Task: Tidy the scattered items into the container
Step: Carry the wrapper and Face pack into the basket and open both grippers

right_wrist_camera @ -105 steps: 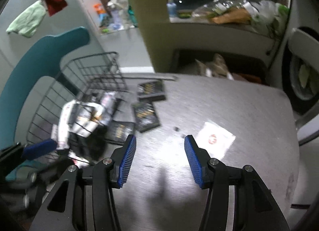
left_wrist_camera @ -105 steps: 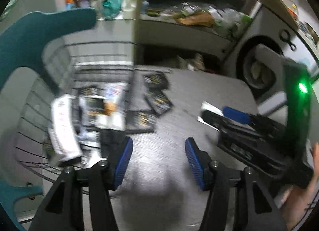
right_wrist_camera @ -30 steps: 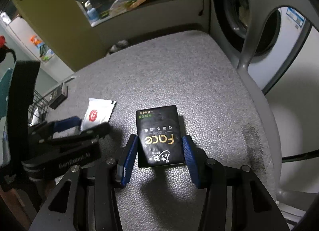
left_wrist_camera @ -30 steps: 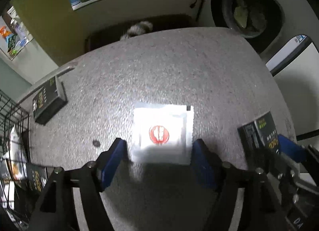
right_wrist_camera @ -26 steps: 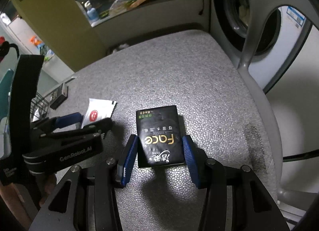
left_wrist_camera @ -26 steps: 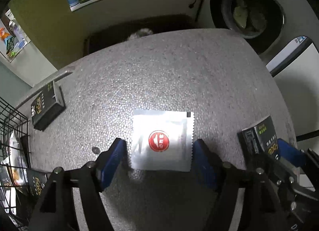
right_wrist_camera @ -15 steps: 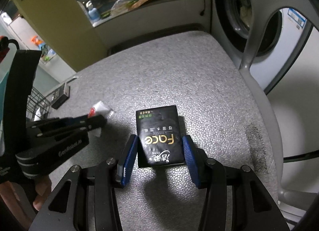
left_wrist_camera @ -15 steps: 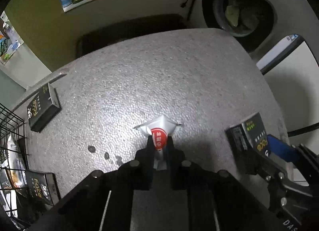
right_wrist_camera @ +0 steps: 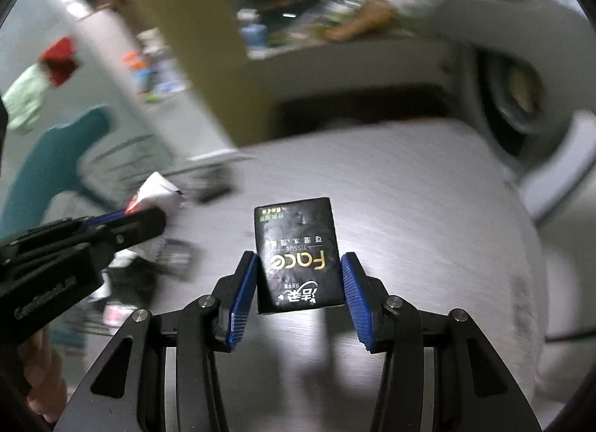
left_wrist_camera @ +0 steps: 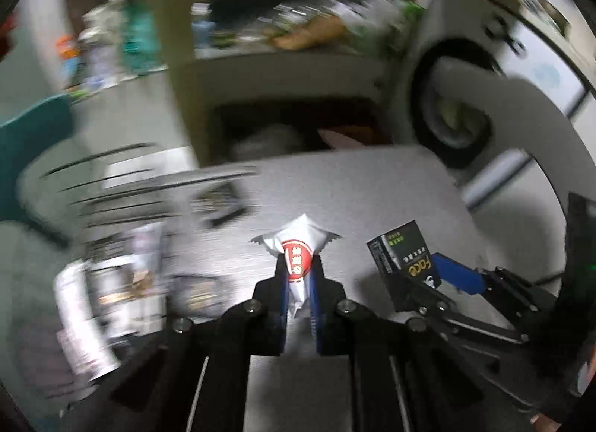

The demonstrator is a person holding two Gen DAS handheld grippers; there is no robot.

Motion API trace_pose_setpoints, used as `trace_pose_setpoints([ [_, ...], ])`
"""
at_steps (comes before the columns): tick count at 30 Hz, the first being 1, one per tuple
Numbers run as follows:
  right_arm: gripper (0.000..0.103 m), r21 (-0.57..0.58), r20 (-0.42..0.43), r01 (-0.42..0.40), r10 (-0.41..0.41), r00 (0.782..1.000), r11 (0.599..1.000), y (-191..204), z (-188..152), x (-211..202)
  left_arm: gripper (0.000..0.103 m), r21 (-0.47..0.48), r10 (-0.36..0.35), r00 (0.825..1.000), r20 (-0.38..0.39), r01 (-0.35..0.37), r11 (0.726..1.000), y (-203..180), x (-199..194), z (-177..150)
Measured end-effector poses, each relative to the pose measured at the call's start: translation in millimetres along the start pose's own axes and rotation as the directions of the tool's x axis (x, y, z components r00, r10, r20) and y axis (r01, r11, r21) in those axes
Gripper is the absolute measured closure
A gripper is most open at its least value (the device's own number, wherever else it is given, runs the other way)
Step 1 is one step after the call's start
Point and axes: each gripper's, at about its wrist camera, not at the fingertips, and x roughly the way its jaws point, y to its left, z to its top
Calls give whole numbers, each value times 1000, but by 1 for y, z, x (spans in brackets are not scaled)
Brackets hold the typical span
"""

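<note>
A: Holding two at once — left claw (left_wrist_camera: 299, 285) pinching the crumpled white sachet with a red seal (left_wrist_camera: 297, 260), right claw (right_wrist_camera: 298, 292) clamped on the black tissue pack (right_wrist_camera: 298, 257), both above the grey speckled counter (right_wrist_camera: 417, 216).

B: Left to do?

A: Several packets sit in the black wire basket (left_wrist_camera: 111, 186) — some dark packs remain beside it.

The left gripper (left_wrist_camera: 298, 283), whose jaws stood wide around the flat white sachet (left_wrist_camera: 296, 253) a second ago, has pinched it into a crumpled peak and lifted it off the table (left_wrist_camera: 372, 190); the right gripper (right_wrist_camera: 298, 283) has raised the black tissue pack (right_wrist_camera: 298, 257) too, the wire basket (left_wrist_camera: 111, 186) swinging in at 9 o'clock
</note>
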Motion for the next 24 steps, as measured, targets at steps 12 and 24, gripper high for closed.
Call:
trace_pose_setpoints([
  [12,56,-421,-127,-263,231,965,868,232,18,39,94,-297,188,982,-36,-190,936,176,-43,-63],
  [24,52,-466,-139,-244,202,969,851,225,25,43,51,-355,122,993,-2,-114,928,192,-48,-76],
])
